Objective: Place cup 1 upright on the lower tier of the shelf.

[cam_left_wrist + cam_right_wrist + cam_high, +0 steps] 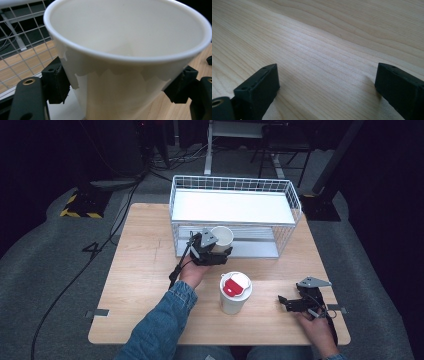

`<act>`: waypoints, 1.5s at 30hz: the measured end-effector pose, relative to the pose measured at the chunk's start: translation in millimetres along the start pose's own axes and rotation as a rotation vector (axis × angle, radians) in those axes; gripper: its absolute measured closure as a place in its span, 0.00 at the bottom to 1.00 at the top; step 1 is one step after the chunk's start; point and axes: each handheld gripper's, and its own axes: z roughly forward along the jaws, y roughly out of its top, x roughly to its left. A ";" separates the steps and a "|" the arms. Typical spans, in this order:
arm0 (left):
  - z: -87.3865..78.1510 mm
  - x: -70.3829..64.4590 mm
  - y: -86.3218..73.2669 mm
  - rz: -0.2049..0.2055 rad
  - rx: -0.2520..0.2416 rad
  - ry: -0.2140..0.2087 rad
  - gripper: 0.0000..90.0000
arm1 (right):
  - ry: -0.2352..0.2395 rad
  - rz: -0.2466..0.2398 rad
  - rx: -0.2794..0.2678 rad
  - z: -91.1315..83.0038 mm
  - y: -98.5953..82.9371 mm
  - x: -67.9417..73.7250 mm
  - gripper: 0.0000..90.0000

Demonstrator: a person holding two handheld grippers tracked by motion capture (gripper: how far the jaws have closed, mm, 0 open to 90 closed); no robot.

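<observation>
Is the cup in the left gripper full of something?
No, the left gripper view looks into the open paper cup held by the left gripper, and its white inside is bare.

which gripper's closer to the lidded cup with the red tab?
Close call, likely the right. The right gripper rests on the table beside the lidded cup; the left gripper is beyond it by the wire rack, holding an open cup.

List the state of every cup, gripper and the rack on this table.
open paper cup: lidless, empty, clamped in the left gripper
lidded cup: upright, lid on
left gripper: shut on the cup
right gripper: open, empty, low over the table
wire rack: upright, shelves bare
</observation>
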 end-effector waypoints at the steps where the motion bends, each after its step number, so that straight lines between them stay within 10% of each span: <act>1: 2.2 0.2 -0.3 -0.004 -0.001 -0.001 0.24 | 0.000 0.000 0.000 0.0 0.0 0.0 0.06; 45: 69.2 31.0 -23.2 -0.066 -0.022 0.128 0.24 | 0.000 0.000 0.000 0.0 0.0 0.0 0.06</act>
